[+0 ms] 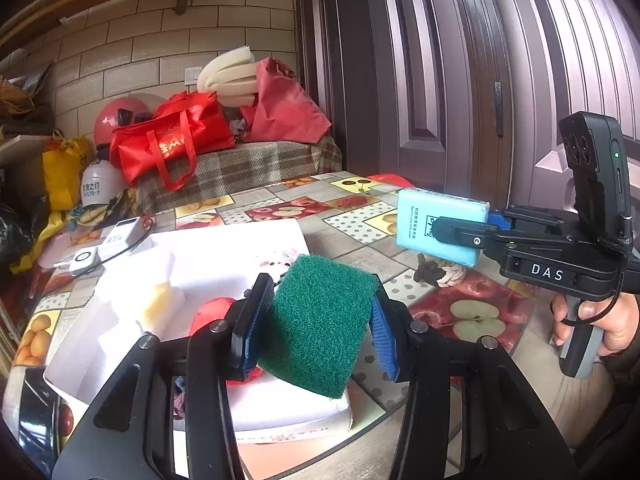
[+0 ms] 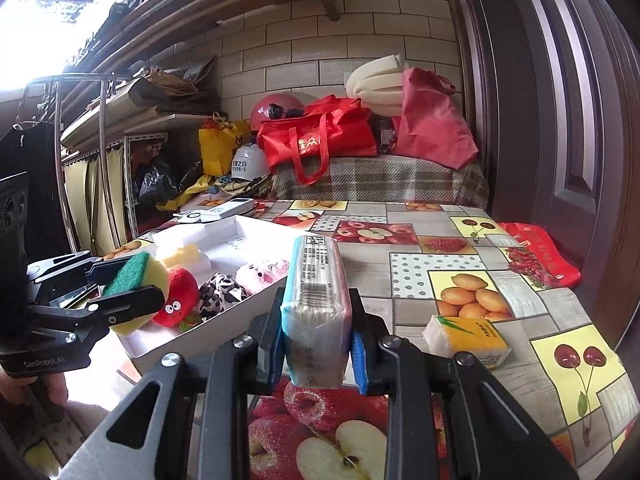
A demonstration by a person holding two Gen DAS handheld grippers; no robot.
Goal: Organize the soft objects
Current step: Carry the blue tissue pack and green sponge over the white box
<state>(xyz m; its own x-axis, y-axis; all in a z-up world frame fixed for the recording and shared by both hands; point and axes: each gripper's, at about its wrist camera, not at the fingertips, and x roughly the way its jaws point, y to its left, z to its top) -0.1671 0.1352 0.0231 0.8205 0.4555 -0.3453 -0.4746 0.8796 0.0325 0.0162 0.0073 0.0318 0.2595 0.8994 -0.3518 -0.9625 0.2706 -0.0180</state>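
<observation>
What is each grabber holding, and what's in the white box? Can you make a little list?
left gripper: shut on green and yellow sponge
right gripper: shut on blue tissue pack
white box: red plush toy, spotted cloth, yellow sponge
table: yellow tissue pack lying loose

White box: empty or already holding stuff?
Holding stuff: the white cardboard box contains a red plush toy, leopard-print cloth and pale yellow sponge.
</observation>
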